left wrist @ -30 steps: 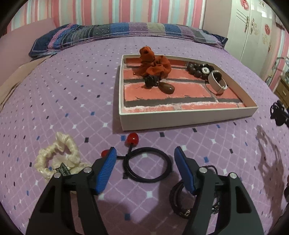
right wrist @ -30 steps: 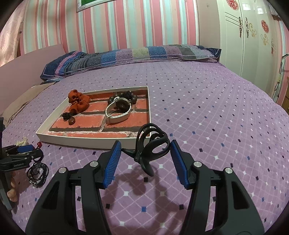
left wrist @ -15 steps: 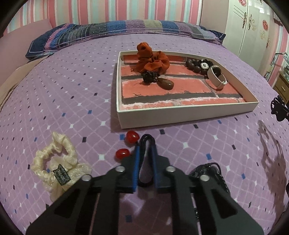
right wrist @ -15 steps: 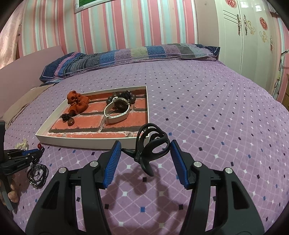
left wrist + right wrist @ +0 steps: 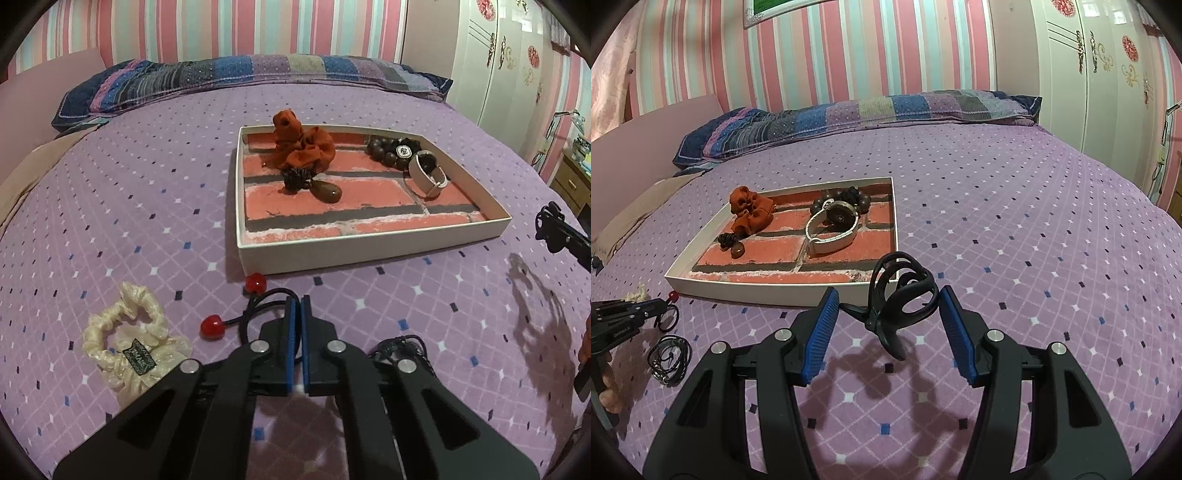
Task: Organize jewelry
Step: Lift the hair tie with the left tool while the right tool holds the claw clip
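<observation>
Scrunchie (image 5: 303, 151), beads (image 5: 384, 153), watch (image 5: 428, 177) in tray (image 5: 369, 254); hair tie (image 5: 258, 306) before tray.

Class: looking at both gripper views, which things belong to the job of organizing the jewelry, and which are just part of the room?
Job:
tray
hair tie, clamped in left gripper
claw clip, between open right gripper
cream scrunchie
black cord
orange scrunchie
watch
beads

Room:
pillow
wardrobe
</observation>
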A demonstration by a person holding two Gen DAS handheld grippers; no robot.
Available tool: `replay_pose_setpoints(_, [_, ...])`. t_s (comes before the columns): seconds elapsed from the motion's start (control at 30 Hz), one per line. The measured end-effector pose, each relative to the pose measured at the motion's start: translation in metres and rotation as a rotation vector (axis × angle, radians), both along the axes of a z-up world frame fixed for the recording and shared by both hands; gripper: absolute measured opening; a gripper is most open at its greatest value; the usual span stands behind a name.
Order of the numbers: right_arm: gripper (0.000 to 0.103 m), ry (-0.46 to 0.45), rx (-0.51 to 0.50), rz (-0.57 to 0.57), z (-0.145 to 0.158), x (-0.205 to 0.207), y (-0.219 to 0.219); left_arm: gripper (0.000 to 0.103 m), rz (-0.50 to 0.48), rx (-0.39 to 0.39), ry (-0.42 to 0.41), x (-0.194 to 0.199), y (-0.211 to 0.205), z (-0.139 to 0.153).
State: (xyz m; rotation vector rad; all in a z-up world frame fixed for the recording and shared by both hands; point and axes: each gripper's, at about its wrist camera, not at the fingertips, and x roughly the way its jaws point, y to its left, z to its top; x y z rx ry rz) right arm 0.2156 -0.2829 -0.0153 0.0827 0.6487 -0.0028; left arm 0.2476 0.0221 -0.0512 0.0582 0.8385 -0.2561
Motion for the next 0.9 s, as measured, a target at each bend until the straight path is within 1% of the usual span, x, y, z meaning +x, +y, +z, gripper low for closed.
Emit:
replay_pose_setpoints(0.2, [0.056, -0.002, -0.001, 0.002, 0.001, -0.001, 0.001, 0.003, -0.019, -0.024, 0.031, 0.000, -0.001, -0.003])
replay_pose_setpoints(0.33, [0.056, -0.005, 0.000, -0.003, 0.002, -0.001, 0.000, 0.005, -0.015, -0.011, 0.017, -0.003, -0.004, -0.002])
replay_pose_setpoints(0.57, [0.056, -0.003, -0.006, -0.001, 0.002, 0.000, 0.000, 0.005, -0.004, 0.008, 0.041, 0.000, -0.007, -0.010])
replay_pose_setpoints(0.73, [0.056, -0.002, -0.006, -0.001, 0.001, 0.000, 0.000, 0.006, 0.004, 0.009, 0.032, -0.001, -0.008, -0.008])
replay_pose_setpoints(0.77, [0.056, -0.002, -0.005, -0.001, 0.002, 0.000, 0.000, 0.010, 0.005, 0.006, 0.028, -0.002, -0.008, -0.007])
replay_pose_setpoints(0.8, [0.056, -0.001, -0.003, -0.001, 0.002, 0.000, 0.000, 0.030, 0.009, 0.005, 0.019, -0.004, -0.008, -0.004])
replay_pose_setpoints(0.83, [0.056, -0.002, -0.004, 0.000, 0.002, 0.000, 0.000, 0.058, 0.013, 0.006, 0.007, -0.006, -0.008, -0.002])
replay_pose_setpoints(0.87, [0.056, -0.004, -0.005, 0.000, 0.002, 0.000, 0.000, 0.064, 0.019, 0.013, -0.019, -0.009, -0.009, 0.000])
replay_pose_setpoints(0.9, [0.056, -0.004, -0.006, 0.000, 0.001, 0.000, 0.000, 0.065, 0.012, 0.021, -0.030, -0.011, -0.011, 0.002])
